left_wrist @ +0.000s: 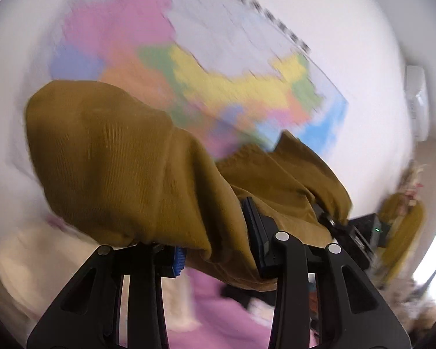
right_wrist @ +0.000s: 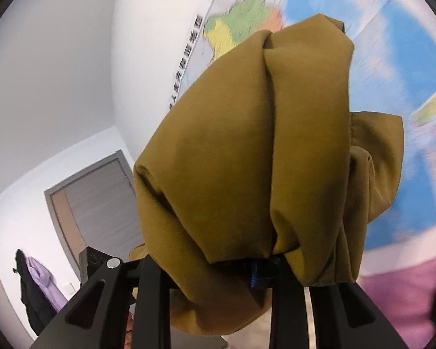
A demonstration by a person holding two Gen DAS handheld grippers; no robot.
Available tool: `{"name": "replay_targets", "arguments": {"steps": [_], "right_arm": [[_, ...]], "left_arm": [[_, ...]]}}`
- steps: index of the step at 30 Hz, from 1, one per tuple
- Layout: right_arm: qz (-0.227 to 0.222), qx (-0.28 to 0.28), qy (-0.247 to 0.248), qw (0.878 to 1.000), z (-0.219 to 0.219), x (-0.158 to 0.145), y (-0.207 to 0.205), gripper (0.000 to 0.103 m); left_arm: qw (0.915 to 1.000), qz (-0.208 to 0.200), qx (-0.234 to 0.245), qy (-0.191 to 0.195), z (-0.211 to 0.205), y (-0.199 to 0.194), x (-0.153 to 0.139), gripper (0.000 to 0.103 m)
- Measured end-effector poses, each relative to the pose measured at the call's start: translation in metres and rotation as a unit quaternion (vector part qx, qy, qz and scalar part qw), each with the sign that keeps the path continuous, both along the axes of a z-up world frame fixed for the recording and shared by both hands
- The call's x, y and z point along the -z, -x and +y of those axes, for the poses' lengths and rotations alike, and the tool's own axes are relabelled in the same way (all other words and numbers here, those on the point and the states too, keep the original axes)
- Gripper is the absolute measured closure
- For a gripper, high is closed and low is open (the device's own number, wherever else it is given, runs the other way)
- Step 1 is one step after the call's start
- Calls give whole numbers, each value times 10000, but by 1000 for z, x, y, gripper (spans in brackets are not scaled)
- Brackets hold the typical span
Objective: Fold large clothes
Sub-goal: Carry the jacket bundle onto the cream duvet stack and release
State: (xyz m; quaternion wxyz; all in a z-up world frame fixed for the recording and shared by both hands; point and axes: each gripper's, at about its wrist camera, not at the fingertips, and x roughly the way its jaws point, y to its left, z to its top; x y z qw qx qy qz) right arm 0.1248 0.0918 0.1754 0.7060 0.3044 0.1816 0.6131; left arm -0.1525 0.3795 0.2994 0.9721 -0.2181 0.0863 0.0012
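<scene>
The mustard-brown garment [left_wrist: 110,157] is lifted in front of the wall map [left_wrist: 189,67], bunched over both grippers, with the left gripper [left_wrist: 218,250] and the right gripper [right_wrist: 264,270] each clamped narrowly on a thick wad of its cloth. Gripped in wads rather than by clean edges, it may hang twisted and fold crookedly. A layer could also slip free below the map, towards the pink surface [left_wrist: 218,314].

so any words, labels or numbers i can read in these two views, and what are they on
Nothing here can be read for certain.
Wall map: a row of bold black characters along its edge, too blurred and tilted to quote.
Same map in the left wrist view: the title row is smeared by motion, unreadable.
Mustard garment: no label shows.
</scene>
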Motion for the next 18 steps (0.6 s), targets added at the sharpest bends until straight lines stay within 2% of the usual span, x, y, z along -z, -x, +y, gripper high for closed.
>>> {"name": "replay_targets", "arguments": {"steps": [2,4,6,8,9,10,11,12,13,15,18], "right_arm": [[-5,-128,216,9997,41,25,0,77],[291,-487,613,9965,84,69,-3,77],[557,-627,1164,9897,115,115,-2,77],[968,-765,1874,9745,141,173,1,77],[1197,-832,2082,9672,148,196,1,77],[1454,-902,2282,9585,153,222,3,76],[1591,-902,2255,9569,152,234,3,73],[1741,-916,2186,9558,148,244,3,71],[1830,-952,2187,9537,145,250,2,66],[1843,-996,2314,9500,141,250,-3,56],[1666,-1077,2724,9415,127,241,6,44]], "left_arm": [[9991,23,-403,-147,31,2,17,68],[9973,196,-696,-124,58,2,46,68],[9923,737,-988,84,93,-4,98,68],[9793,1640,-1113,408,122,-17,164,68],[9735,1918,-1088,605,130,-22,188,68],[9705,2029,-1051,771,136,-23,208,69],[9704,1994,-1025,892,139,-19,224,66],[9713,1945,-1017,921,140,-15,229,58],[9715,1892,-1035,987,139,-11,230,53],[9721,1780,-988,1168,142,-5,234,53],[9691,1939,-1032,1123,143,-2,237,44]]}}
